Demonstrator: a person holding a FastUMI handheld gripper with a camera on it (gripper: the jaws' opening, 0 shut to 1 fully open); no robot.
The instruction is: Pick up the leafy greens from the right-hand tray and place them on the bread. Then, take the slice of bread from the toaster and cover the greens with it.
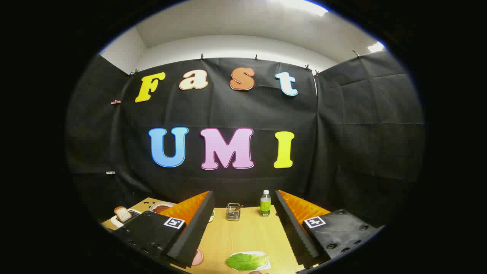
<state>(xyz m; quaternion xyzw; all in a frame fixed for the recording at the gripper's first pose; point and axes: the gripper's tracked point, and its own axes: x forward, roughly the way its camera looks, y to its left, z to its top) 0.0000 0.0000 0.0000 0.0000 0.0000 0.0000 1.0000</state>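
A green leaf (245, 261) lies on a small white tray (267, 265) on the wooden table, low between my fingers and closer to the right one. My gripper (243, 195) is open, held above the table, with nothing between its fingers. Beyond the left finger a slice of bread (122, 214) stands upright in a white toaster (115, 221). The edge of a pink round piece (198, 257) peeks out beside the left finger; the rest of it is hidden.
At the far side of the table (243, 236) stand a small wire holder (233, 211) and a bottle with a green label (265, 204). Next to the toaster is a plate with reddish food (161, 207). Black cloth walls close the booth.
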